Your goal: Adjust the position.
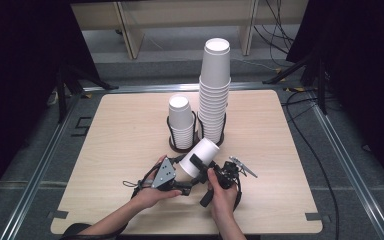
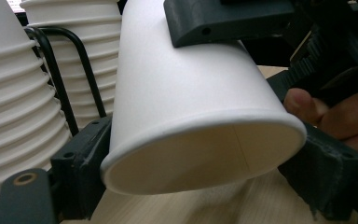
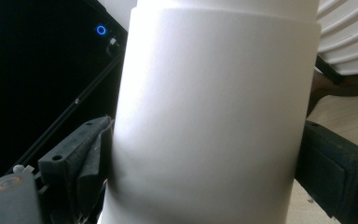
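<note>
A single white paper cup (image 1: pixel 200 157) hangs tilted above the front middle of the table, its base pointing up and to the right. My left gripper (image 1: pixel 186 176) comes in from the left and is shut on the cup near its rim. In the left gripper view the open mouth of the cup (image 2: pixel 191 154) faces the camera between the two black jaws of my left gripper (image 2: pixel 200 172). My right gripper (image 1: pixel 202 167) is shut across the cup's body from the right. The right gripper view has the cup wall (image 3: pixel 214 116) pressed between both jaws of my right gripper (image 3: pixel 205 172).
Two stacks of paper cups stand in black wire holders (image 1: pixel 182 145) just behind the held cup: a short stack (image 1: pixel 181 122) and a tall stack (image 1: pixel 215 90). The wooden table (image 1: pixel 290 190) has bare room on both sides. Dark stands and cables lie beyond its edges.
</note>
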Motion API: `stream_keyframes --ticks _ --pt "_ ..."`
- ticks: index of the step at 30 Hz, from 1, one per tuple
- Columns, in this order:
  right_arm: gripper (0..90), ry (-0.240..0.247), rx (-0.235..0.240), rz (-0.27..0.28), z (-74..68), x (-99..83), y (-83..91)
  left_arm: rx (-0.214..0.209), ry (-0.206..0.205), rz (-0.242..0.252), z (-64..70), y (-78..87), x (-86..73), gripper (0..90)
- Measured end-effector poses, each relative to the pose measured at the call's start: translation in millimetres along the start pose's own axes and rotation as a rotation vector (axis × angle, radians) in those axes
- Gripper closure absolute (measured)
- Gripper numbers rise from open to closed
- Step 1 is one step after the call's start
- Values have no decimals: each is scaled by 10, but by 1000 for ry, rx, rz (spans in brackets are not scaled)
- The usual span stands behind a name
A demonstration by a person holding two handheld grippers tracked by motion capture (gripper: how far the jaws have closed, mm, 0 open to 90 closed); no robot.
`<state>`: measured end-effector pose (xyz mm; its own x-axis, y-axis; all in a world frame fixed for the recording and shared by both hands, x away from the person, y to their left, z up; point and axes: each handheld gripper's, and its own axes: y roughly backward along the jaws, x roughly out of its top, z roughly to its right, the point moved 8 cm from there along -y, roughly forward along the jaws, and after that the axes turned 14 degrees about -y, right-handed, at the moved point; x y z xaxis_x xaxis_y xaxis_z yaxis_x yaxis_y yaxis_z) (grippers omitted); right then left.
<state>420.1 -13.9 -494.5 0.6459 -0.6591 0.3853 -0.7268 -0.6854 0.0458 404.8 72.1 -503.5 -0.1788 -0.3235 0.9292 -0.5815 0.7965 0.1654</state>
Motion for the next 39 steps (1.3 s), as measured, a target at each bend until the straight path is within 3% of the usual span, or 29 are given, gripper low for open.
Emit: stream_keyframes --ticks 2,3,5,7,8,12,19,24,25,26,27,28,31,34,36,39 --pt "100 14 7 -4 -6 -2 5 -1 -3 2 4 1 1 155" --pt "100 -3 5 -11 -13 -11 15 -3 0 1 4 1 1 155" --pt "100 30 10 -1 -21 2 9 0 1 3 -2 0 8 155" --pt "102 28 4 3 -25 11 20 4 8 23 -6 -10 25 155" --pt "101 -9 15 0 -61 -1 41 8 4 6 -19 7 19 156" --pt "91 11 7 16 -34 34 65 20 8 3 -70 20 11 157" --pt "90 -8 8 12 -37 51 104 24 11 2 -88 36 16 159" --pt "90 -10 25 16 -67 54 168 20 30 10 -87 36 33 159" --pt "94 -12 19 27 -69 67 191 20 39 0 -89 44 34 159" --pt "96 -42 21 32 -95 82 258 13 78 5 -85 46 60 159" --pt "96 -42 21 32 -95 82 258 13 78 5 -85 46 60 159" --pt "117 28 20 51 -67 142 314 12 64 2 -92 61 78 159" --pt "123 48 21 62 -60 187 371 0 68 -19 -73 81 79 158" --pt "145 87 8 60 7 253 473 7 28 -35 -79 104 79 159" --pt "146 92 -9 61 29 265 491 2 30 -24 -72 106 95 159" --pt "155 160 -31 53 99 303 561 -13 32 -28 -84 135 128 159"
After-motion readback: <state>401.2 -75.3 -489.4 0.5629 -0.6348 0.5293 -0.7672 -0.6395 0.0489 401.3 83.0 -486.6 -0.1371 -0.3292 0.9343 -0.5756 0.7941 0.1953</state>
